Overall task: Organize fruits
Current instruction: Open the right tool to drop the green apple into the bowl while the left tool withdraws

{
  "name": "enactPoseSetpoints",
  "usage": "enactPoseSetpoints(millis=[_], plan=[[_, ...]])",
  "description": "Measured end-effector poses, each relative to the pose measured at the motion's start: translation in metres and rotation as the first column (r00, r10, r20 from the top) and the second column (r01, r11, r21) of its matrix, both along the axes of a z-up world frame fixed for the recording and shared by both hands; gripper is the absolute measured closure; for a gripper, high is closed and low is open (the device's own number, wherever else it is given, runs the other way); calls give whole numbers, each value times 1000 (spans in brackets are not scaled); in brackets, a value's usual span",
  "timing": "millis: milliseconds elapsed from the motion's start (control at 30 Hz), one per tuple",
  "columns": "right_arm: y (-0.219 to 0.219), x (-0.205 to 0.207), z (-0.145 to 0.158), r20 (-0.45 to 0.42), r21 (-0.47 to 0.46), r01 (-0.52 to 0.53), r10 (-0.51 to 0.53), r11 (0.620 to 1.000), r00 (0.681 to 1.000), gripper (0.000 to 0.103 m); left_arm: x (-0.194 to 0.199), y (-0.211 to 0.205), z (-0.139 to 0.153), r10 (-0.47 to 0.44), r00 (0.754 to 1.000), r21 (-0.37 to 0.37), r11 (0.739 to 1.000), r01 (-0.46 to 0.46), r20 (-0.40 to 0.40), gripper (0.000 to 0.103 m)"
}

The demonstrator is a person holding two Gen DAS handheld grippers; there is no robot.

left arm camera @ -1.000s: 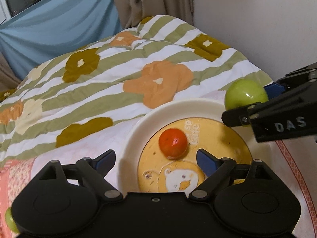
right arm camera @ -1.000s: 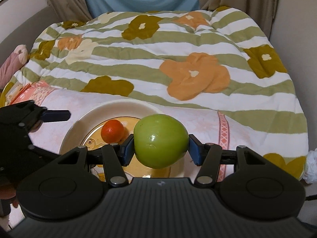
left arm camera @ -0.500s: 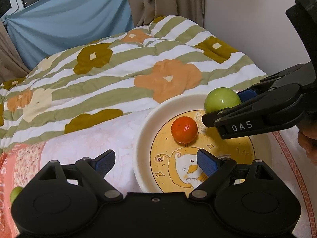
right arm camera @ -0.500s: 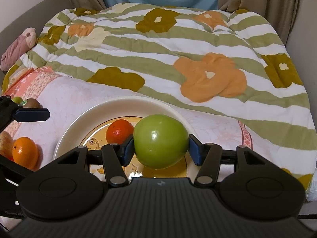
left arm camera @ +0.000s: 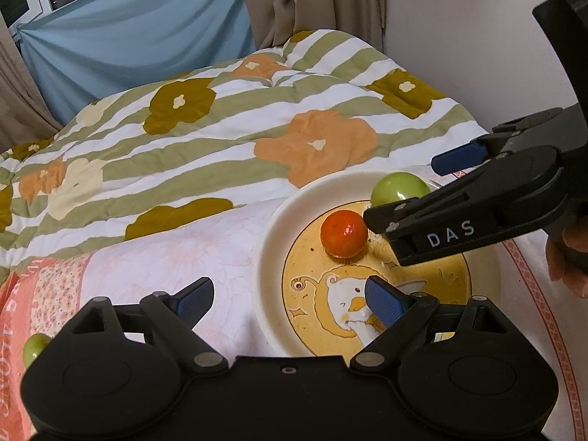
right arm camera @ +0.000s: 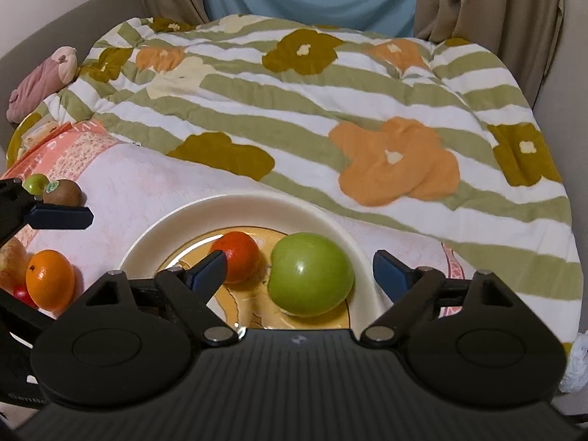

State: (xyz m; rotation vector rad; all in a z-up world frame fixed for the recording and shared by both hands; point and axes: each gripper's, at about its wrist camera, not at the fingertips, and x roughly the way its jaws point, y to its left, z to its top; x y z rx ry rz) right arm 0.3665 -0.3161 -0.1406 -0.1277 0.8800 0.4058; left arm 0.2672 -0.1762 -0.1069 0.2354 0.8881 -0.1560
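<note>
Plate point(right arm camera: 323, 207): holds two fruits. Green apple point(right arm camera: 310, 273): just released, rests on plate beside red-orange tomato point(right arm camera: 237, 255). My right gripper point(right arm camera: 299, 266): now spread, empty. My left gripper point(left arm camera: 290, 299): spread, empty. Next fruit awaits.

A green apple point(right arm camera: 310, 279) and red-orange tomato point(right arm camera: 239, 261) sit on a cream, yellow-centred plate point(right arm camera: 154, 235) beside a green-striped flowered quilt point(right arm camera: 330, 110).
</note>
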Motion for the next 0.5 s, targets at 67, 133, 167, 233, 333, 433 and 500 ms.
enactPoseSetpoints(millis=[67,133,167,233,333,433,500], plan=[[1,-1,3,1,1,4,-4,1000,1000,1,-3,2,2,4,1000,-1,1000,-4,0,11],[-1,-4,7,5,2,12,-12,1000,1000,1,-7,3,5,6,1000,-1,1000,-6,2,11],[-1,-4,8,7,3,17,-17,1000,1000,1,-9,3,6,6,1000,0,1000,-6,3,11],[-2,-7,13,12,7,26,-26,1000,1000,1,-12,5,10,4,1000,1,1000,-4,9,11],[-4,-14,20,20,15,41,-41,999,999,0,-17,7,16,3,1000,1,1000,-3,20,11],[-6,-20,30,35,19,54,-55,998,998,0,-23,10,23,9,999,-5,1000,-9,34,11],[-6,-25,36,43,20,62,-62,998,997,0,-28,13,30,15,999,-7,1000,-14,46,11]])
